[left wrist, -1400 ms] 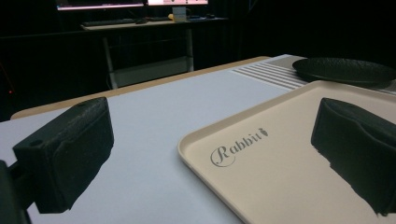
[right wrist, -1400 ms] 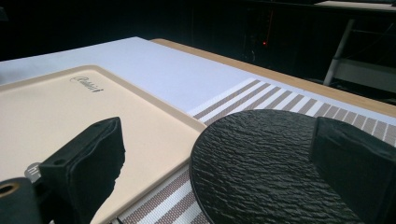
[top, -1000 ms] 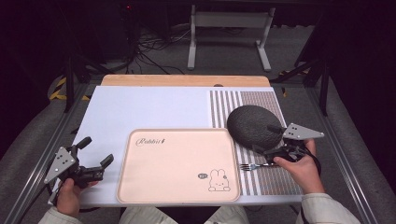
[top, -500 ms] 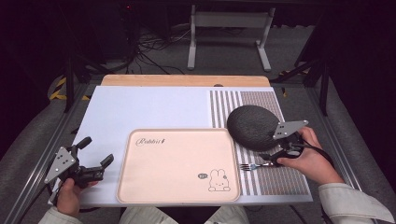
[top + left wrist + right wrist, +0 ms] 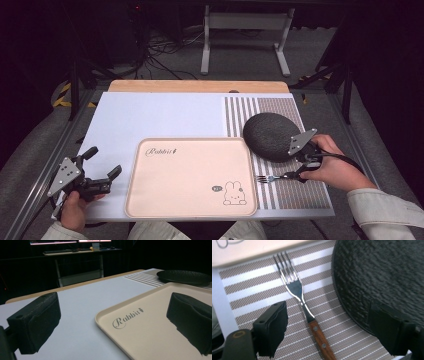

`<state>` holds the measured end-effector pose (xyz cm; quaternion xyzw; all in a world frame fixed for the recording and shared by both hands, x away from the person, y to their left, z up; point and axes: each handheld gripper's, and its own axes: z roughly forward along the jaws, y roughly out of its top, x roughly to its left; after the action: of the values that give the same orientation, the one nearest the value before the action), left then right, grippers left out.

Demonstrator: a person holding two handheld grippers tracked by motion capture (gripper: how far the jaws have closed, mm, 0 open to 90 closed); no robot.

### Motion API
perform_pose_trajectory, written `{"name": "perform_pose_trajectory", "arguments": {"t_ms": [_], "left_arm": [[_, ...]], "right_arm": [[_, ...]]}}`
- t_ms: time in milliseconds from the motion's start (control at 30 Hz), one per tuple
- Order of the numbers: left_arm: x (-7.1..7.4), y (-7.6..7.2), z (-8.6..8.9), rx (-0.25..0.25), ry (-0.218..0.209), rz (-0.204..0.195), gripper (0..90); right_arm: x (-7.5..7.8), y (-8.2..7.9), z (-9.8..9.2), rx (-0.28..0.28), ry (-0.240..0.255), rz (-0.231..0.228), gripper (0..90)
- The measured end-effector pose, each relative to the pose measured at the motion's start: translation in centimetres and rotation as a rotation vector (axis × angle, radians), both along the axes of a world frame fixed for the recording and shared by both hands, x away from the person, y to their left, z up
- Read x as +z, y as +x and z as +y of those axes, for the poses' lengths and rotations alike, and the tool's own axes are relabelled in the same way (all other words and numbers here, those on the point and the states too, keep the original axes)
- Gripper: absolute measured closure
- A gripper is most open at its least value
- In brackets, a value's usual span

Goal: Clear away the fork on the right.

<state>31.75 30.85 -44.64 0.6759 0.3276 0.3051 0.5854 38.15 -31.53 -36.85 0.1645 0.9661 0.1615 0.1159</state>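
Right jaws: the right gripper (image 5: 328, 332) stands spread wide and empty, one jaw either side of the wooden-handled steel fork (image 5: 305, 312); neither pad touches it.
Fork from fingers: in the right gripper view the riveted handle runs up between the jaws from about 6 o'clock, tines pointing to about 11 o'clock.
Fork on table: it lies flat on the brown-and-white striped placemat (image 5: 287, 192); in the high view its long axis runs 9 to 3 o'clock, tines at 9 toward the beige rectangular rabbit-print tray (image 5: 192, 177), just beside its edge but apart.
Neighbour: the round dark textured plate (image 5: 270, 136) sits at 12 o'clock of the fork, its rim under the right-hand jaw.
Nearer hand: the right; the left gripper (image 5: 102, 167) rests well apart at the tray's 9 o'clock side, jaws wide with nothing between.
Change: against the earlier frames, the right gripper has tilted and swung in over the handle; fork, plate, tray and left gripper are unmoved.
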Motion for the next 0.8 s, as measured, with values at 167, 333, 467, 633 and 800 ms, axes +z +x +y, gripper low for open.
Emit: {"name": "perform_pose_trajectory", "arguments": {"t_ms": [167,333,467,633,800], "left_arm": [[0.0,0.0,0.0,0.0,0.002,0.002,0.0],[0.0,0.0,0.0,0.001,0.001,0.002,0.0],[0.0,0.0,0.0,0.0,0.002,0.002,0.0],[0.0,0.0,0.1,0.0,0.003,0.003,0.0],[0.0,0.0,0.1,-0.001,0.004,0.003,0.0]], "right_arm": [[-0.7,0.3,0.1,0.03,-0.03,0.027,20.4],[-1.0,0.3,0.1,0.048,-0.072,0.069,23.9],[-1.2,0.3,0.2,0.058,-0.101,0.099,29.1],[-1.8,0.4,0.3,0.099,-0.131,0.118,34.1],[-2.4,0.5,0.3,0.115,-0.135,0.128,38.7]]}}
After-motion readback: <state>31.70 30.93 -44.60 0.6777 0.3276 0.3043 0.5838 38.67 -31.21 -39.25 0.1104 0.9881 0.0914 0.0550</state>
